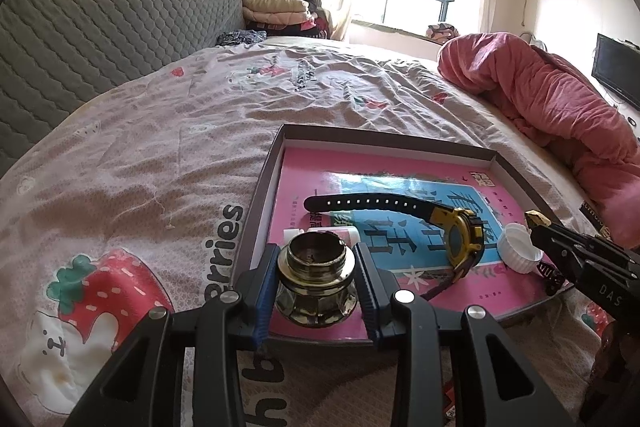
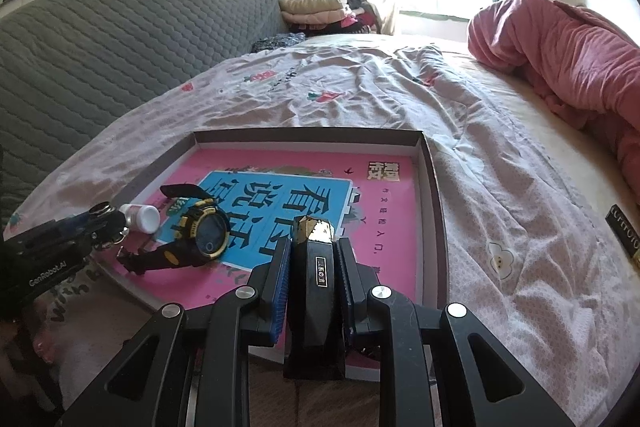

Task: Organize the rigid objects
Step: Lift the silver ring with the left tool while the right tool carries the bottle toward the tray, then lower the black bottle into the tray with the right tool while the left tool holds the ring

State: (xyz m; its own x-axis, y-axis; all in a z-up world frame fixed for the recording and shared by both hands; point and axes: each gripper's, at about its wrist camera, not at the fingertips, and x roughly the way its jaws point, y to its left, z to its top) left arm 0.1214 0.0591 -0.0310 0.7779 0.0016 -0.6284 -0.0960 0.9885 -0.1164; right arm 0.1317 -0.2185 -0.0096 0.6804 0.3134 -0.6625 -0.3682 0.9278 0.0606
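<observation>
1. On the bed [image 1: 140, 155], a shallow tray [image 1: 256, 211] lined with a glossy pink book [image 2: 384, 227] sits on wrinkled, soft sheeting.
2. Left gripper [image 1: 316, 287]: jaws clamped on a brass fitting [image 1: 316, 279], round, threaded at the neck, faceted below, hard and smooth. It hangs over the tray's near-left edge.
3. Behind it a white bottle [image 2: 140, 217] lies on its side, partly hidden in the left view.
4. Mid-tray: a watch [image 2: 202, 237], yellow-and-black case, perforated rubber strap, lying curled on the book.
5. A ribbed white cap [image 1: 518, 247] rests by the tray's right edge.
6. Right gripper [image 2: 314, 267]: jaws closed on a black case [image 2: 316, 279] with a gold faceted tip, possibly a lipstick; it hovers above the tray's near side.
7. Risk: the fitting is held on a rounded metal surface and may slip or roll on the slick cover once released.
8. Risk: the tall, narrow case would likely topple if set upright, since the mattress gives.
9. Risk: both grippers work close together; a careless descent could knock the watch or cap.
</observation>
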